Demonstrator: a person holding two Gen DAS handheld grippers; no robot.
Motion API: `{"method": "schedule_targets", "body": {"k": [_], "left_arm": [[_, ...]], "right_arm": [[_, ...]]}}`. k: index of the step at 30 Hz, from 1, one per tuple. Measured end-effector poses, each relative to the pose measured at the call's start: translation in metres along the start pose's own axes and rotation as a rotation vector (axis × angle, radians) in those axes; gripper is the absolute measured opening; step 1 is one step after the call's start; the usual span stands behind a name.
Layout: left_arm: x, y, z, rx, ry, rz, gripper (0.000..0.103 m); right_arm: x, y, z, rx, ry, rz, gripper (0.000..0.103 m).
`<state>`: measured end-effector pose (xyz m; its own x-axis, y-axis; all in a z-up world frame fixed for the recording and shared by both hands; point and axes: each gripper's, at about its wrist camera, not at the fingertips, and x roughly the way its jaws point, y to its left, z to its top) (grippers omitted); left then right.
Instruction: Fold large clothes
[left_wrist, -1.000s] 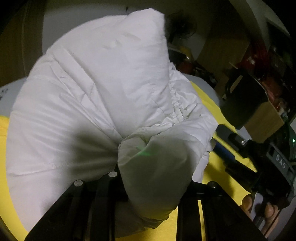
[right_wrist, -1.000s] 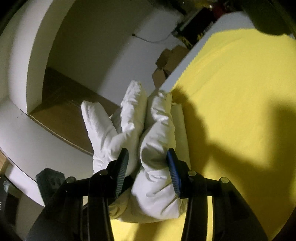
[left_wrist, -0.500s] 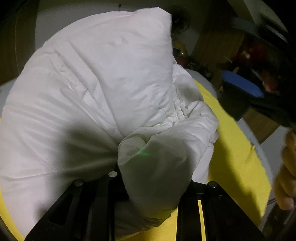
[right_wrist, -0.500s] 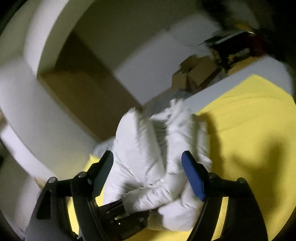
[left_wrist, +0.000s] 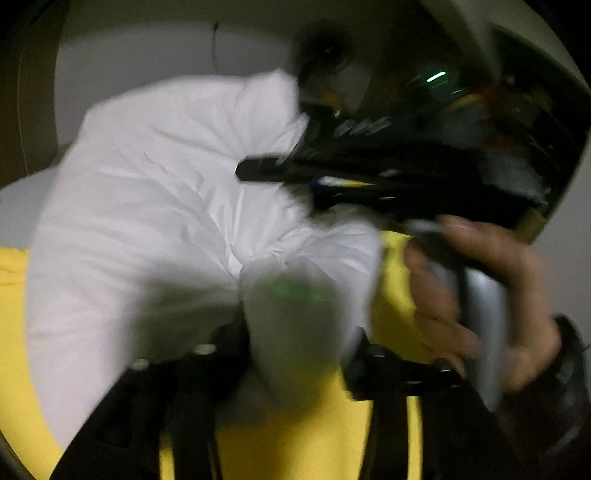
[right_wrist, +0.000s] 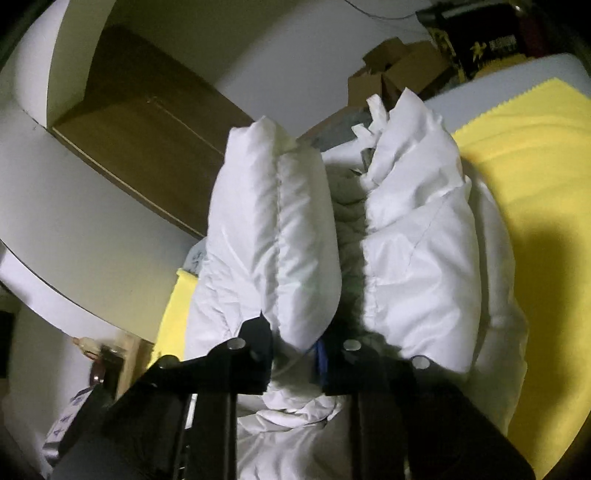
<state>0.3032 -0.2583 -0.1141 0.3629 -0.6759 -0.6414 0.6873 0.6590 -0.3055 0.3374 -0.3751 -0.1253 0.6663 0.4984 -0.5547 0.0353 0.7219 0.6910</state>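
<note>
A white puffy jacket (left_wrist: 147, 206) lies bunched on a yellow cloth (left_wrist: 306, 435). My left gripper (left_wrist: 295, 332) is shut on a thick fold of the jacket. In the left wrist view the right gripper (left_wrist: 351, 173) reaches in from the right over the jacket, held by a hand (left_wrist: 480, 306). In the right wrist view my right gripper (right_wrist: 295, 354) is shut on a fold of the jacket (right_wrist: 413, 258), which bulges in two puffy lobes ahead of the fingers. The fingertips are buried in fabric.
The yellow cloth (right_wrist: 535, 155) covers a white table (right_wrist: 517, 74). Cardboard boxes (right_wrist: 391, 70) and dark clutter stand beyond the table's far edge. A brown wooden panel (right_wrist: 147, 133) is at the left in the right wrist view.
The right gripper opened half a second ago, moved over to the left gripper's side and has closed on another fold. The left gripper kept its hold; its view is now blurred.
</note>
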Motion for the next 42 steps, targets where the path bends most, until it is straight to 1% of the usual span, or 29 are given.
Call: {"method": "schedule_targets", "body": {"k": [2, 3, 4, 5, 7, 8, 10, 12, 13, 15, 17, 18, 19, 22, 23, 26, 29, 32, 33, 36, 41, 42], "left_arm": [[-0.036, -0.006, -0.003, 0.027, -0.087, -0.013, 0.098], [-0.063, -0.008, -0.005, 0.043, -0.157, -0.030, 0.103], [-0.081, -0.007, -0.004, 0.054, -0.202, -0.030, 0.103], [-0.099, -0.004, -0.004, 0.062, -0.241, -0.012, 0.103], [-0.130, 0.010, -0.002, 0.043, -0.307, 0.066, 0.103], [-0.140, 0.020, 0.006, 0.018, -0.323, 0.126, 0.103], [-0.151, 0.041, 0.019, -0.035, -0.340, 0.208, 0.103], [-0.155, 0.063, 0.033, -0.098, -0.332, 0.280, 0.103], [-0.152, 0.071, 0.041, -0.132, -0.313, 0.314, 0.103], [-0.136, 0.078, 0.056, -0.154, -0.265, 0.363, 0.103], [-0.110, 0.081, 0.070, -0.130, -0.206, 0.398, 0.102], [-0.092, 0.083, 0.077, -0.112, -0.190, 0.433, 0.102], [-0.083, 0.083, 0.081, -0.112, -0.177, 0.463, 0.102], [-0.045, 0.106, 0.099, -0.140, -0.140, 0.526, 0.101], [-0.044, 0.122, 0.103, -0.144, -0.131, 0.540, 0.101], [-0.011, 0.127, 0.117, -0.135, -0.117, 0.583, 0.101], [0.019, 0.134, 0.123, -0.149, -0.100, 0.588, 0.101], [0.052, 0.143, 0.123, -0.153, -0.040, 0.588, 0.101], [0.059, 0.145, 0.120, -0.152, -0.035, 0.594, 0.101], [0.074, 0.150, 0.109, -0.150, -0.060, 0.601, 0.102], [0.088, 0.170, 0.101, -0.213, -0.065, 0.542, 0.103], [0.090, 0.173, 0.099, -0.217, -0.068, 0.539, 0.103]], "right_arm": [[-0.004, 0.002, 0.003, -0.009, -0.005, 0.000, 0.016], [-0.005, 0.003, 0.006, -0.006, -0.006, 0.009, 0.015], [-0.007, 0.005, 0.007, -0.004, -0.011, 0.025, 0.015], [-0.012, 0.010, 0.007, -0.017, -0.020, 0.042, 0.014], [-0.030, 0.025, 0.004, -0.052, -0.058, 0.089, 0.011], [-0.035, 0.029, 0.004, -0.066, -0.079, 0.101, 0.011], [-0.047, 0.041, 0.001, -0.092, -0.124, 0.107, 0.010], [-0.051, 0.040, -0.007, -0.077, -0.124, 0.087, 0.010], [-0.050, 0.035, -0.010, -0.064, -0.118, 0.074, 0.010], [-0.046, 0.015, -0.015, -0.018, -0.110, 0.053, 0.010], [-0.038, -0.013, -0.019, 0.051, -0.095, 0.050, 0.010], [-0.033, -0.026, -0.021, 0.080, -0.088, 0.056, 0.010], [-0.029, -0.035, -0.022, 0.089, -0.090, 0.062, 0.010], [-0.020, -0.049, -0.024, 0.070, -0.102, 0.051, 0.011], [-0.018, -0.049, -0.025, 0.050, -0.109, 0.040, 0.011], [-0.010, -0.049, -0.032, -0.030, -0.139, 0.001, 0.013], [-0.003, -0.054, -0.033, -0.053, -0.150, -0.017, 0.013], [0.003, -0.051, -0.032, -0.084, -0.147, -0.050, 0.013], [0.006, -0.051, -0.033, -0.076, -0.142, -0.051, 0.013], [0.003, -0.052, -0.036, -0.055, -0.127, -0.050, 0.013], [0.010, -0.056, -0.032, -0.054, -0.114, -0.075, 0.013], [0.011, -0.056, -0.036, -0.056, -0.114, -0.078, 0.013]]}}
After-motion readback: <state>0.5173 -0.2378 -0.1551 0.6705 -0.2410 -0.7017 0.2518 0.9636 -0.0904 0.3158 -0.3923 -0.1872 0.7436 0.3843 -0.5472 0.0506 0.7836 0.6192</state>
